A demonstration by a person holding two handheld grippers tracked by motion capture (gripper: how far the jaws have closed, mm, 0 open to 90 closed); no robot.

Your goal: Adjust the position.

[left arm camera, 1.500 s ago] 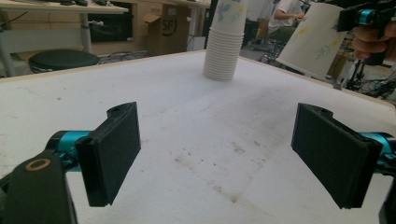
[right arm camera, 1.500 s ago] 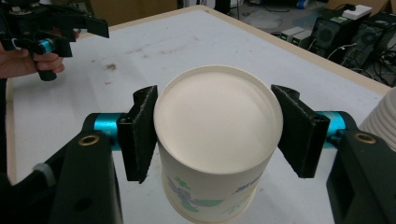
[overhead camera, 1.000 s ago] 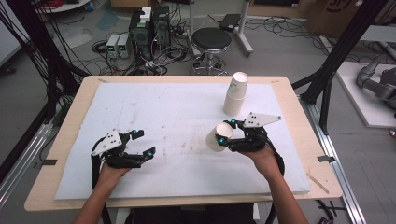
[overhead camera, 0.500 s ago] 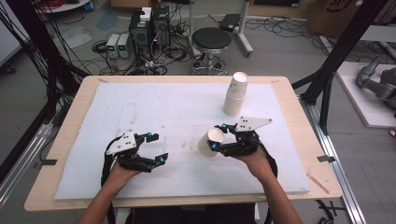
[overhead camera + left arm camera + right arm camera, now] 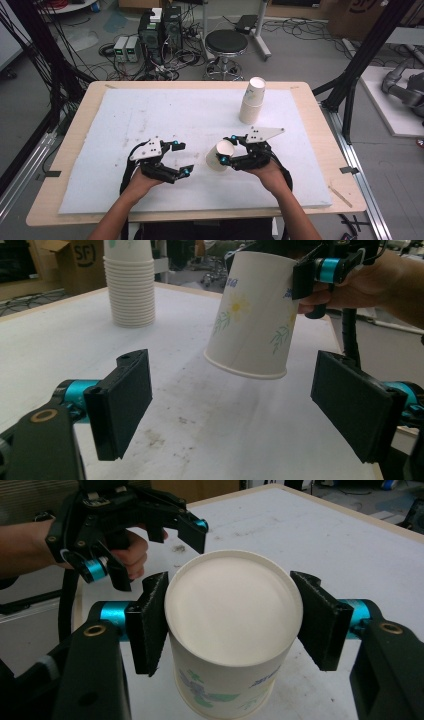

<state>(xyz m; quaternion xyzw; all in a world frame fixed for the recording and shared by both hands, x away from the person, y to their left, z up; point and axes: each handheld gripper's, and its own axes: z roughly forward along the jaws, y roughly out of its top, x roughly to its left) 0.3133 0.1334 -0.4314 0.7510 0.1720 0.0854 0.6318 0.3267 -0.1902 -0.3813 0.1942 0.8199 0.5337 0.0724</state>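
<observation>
A white paper cup (image 5: pixel 219 156) with a flower print hangs tilted above the mat, mouth down and to the left. My right gripper (image 5: pixel 227 149) is shut on it; in the right gripper view the cup's flat base (image 5: pixel 232 610) faces the camera between the two pads. My left gripper (image 5: pixel 182 158) is open a short way left of the cup, with nothing between its jaws. In the left gripper view the cup (image 5: pixel 252 315) floats just beyond the open left gripper (image 5: pixel 235 405). A stack of matching cups (image 5: pixel 251 101) stands upside down at the back right.
A white mat (image 5: pixel 150 115) covers most of the wooden table (image 5: pixel 80 117). The cup stack (image 5: pixel 131 285) is the other object on it. Behind the table are a black stool (image 5: pixel 226 42), computer boxes and cables on the floor; black frame posts flank both sides.
The left gripper has moved right and the right gripper has carried the cup left and nearer, so the two now sit close together. The cup has tipped further over.
</observation>
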